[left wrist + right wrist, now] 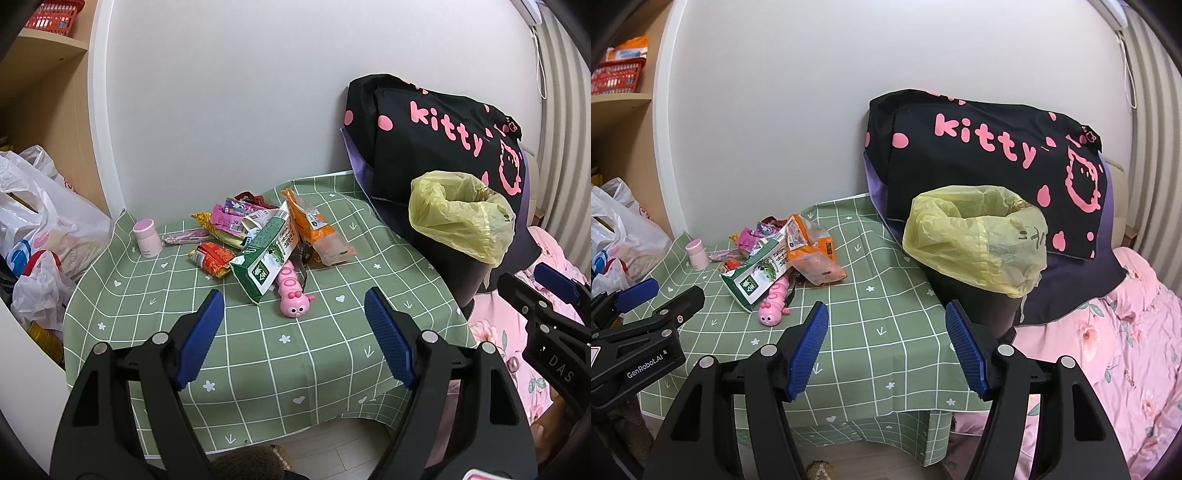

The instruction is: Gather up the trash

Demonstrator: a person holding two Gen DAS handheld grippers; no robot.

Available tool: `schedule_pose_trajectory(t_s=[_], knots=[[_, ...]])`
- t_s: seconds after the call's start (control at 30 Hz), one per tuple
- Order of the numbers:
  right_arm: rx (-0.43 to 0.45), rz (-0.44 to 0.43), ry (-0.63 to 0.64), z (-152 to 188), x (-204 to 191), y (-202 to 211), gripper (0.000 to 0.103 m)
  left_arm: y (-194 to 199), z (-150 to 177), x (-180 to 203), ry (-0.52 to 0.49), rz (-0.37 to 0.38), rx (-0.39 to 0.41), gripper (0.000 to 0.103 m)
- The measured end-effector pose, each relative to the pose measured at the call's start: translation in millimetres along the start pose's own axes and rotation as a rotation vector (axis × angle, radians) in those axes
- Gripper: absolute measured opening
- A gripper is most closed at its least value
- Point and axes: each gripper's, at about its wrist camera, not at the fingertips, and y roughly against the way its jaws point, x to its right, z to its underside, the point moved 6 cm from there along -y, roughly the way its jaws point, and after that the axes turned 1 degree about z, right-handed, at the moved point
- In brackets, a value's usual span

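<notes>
At the far left, white plastic shopping bags [33, 221] slumped beside the wooden shelf [44, 96], off the table and well apart from the work. On the green checked tablecloth [258, 350] a small pink jar [147, 238] stood upright near the back left corner, just beside a heap of trash: crumpled snack wrappers [229, 218], a red-and-yellow packet [212, 260], a green-and-white milk carton [266, 258] lying tilted on the pile, and an orange pouch [317, 232] on the heap's right side. A pink caterpillar toy [293, 295] lay touching the carton's lower edge, and the likeliest slip was grabbing it, or the jar, along with the rubbish. The left gripper [293, 332] hung short of the heap, fingers spread wide and holding nothing. Farther right, the right gripper [882, 350] was likewise spread and empty, aimed between the table's right part and the bin. The black bin with its yellow liner [975, 236] stood at the table's right edge against a black Hello Kitty bag [990, 147], above pink floral bedding [1108, 350]. The liner sagged loosely over the rim, so a dropped wrapper could catch on a fold or slide outside, and a nudge might tip the bin toward the bed.
</notes>
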Motion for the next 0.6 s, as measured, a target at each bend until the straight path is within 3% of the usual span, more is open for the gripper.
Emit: schedule_pose_trajectory(t_s=[0.6], knots=[[-0.006, -0.002, -0.007, 2.0, 1.2, -1.1, 0.062, 0.9, -2.6, -1.4, 0.002, -0.005, 0.004, 0.075]])
